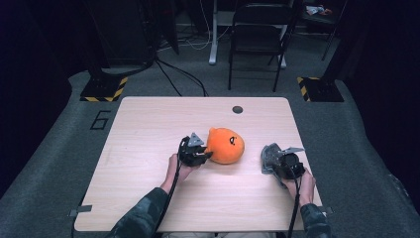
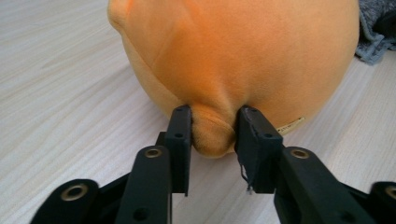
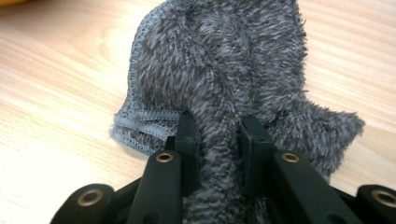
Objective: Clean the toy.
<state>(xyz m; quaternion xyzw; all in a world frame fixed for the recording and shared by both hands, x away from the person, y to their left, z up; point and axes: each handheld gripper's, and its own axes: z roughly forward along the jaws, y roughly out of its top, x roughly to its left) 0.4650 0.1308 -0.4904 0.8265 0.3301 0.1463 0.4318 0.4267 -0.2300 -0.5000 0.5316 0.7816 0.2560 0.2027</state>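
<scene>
Left gripper point(image 2: 212, 133) pinched narrow on a nub of the orange plush toy point(image 2: 233, 56), fabric bulging between the pads. Right gripper point(image 3: 219, 135) clamped on a bunched fold of the grey fuzzy cloth point(image 3: 224, 60). In the high view the toy point(image 1: 225, 145) sits mid-table, centre of frame; the left gripper point(image 1: 204, 154) meets it from its left. Cloth point(image 1: 270, 156) lies right of the toy, apart. Both forearms come in from the bottom edge over the wooden table point(image 1: 148, 129).
</scene>
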